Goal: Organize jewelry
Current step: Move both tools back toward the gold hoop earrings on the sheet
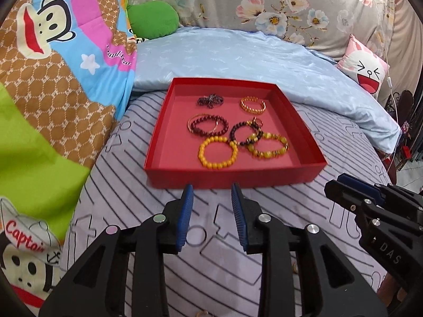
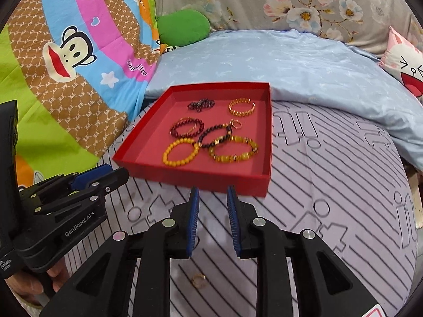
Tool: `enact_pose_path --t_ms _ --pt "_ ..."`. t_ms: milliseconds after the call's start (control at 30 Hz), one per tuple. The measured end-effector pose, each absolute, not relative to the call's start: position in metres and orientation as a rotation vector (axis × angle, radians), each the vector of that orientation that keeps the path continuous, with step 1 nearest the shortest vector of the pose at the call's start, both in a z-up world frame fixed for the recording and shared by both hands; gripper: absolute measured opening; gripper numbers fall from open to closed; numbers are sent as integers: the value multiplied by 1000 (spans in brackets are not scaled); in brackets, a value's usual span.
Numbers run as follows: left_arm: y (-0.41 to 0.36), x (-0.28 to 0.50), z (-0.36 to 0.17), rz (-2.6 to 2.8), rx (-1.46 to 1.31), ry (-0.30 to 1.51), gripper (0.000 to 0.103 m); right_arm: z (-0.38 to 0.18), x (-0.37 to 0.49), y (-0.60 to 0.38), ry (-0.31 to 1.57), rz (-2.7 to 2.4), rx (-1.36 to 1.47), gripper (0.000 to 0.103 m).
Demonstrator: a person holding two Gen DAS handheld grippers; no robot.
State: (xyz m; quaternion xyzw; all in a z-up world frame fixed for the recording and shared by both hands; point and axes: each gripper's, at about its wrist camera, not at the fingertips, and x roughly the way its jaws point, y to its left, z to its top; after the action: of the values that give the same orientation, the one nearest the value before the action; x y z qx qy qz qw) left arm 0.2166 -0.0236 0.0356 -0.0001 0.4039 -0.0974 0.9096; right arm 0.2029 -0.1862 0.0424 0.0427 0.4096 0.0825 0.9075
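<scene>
So both of my hand-held grippers, left [image 1: 212,194] and right [image 2: 212,196], sit spread and empty just short of the red tray [image 1: 232,178] holding the bracelets [image 1: 218,152]. A gold ring [image 2: 198,280] lies on the bed under my right one; easy to snag the sheet grabbing it.

Left gripper [image 1: 212,194]: I see black plastic arms, ribbed blue pads [image 1: 185,219], silver round rivets.
Right gripper [image 2: 211,196]: same black body and blue pads; white "DAS" lettering at right of left view.
Side marking: "GenRobot.AI", lower left.
Hand [image 2: 53,277]: bare skin, lower left.
</scene>
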Motion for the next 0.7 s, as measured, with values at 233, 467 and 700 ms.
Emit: enact_pose_path --t_ms 233,467,700 --pt "-25 188 27 -161 19 843 35 36 174 -185 854 166 81 22" --pt "-23 165 21 -153 21 859 42 26 154 -182 876 175 77 22" --pt "-15 141 7 -145 17 885 42 11 136 -177 907 182 65 22"
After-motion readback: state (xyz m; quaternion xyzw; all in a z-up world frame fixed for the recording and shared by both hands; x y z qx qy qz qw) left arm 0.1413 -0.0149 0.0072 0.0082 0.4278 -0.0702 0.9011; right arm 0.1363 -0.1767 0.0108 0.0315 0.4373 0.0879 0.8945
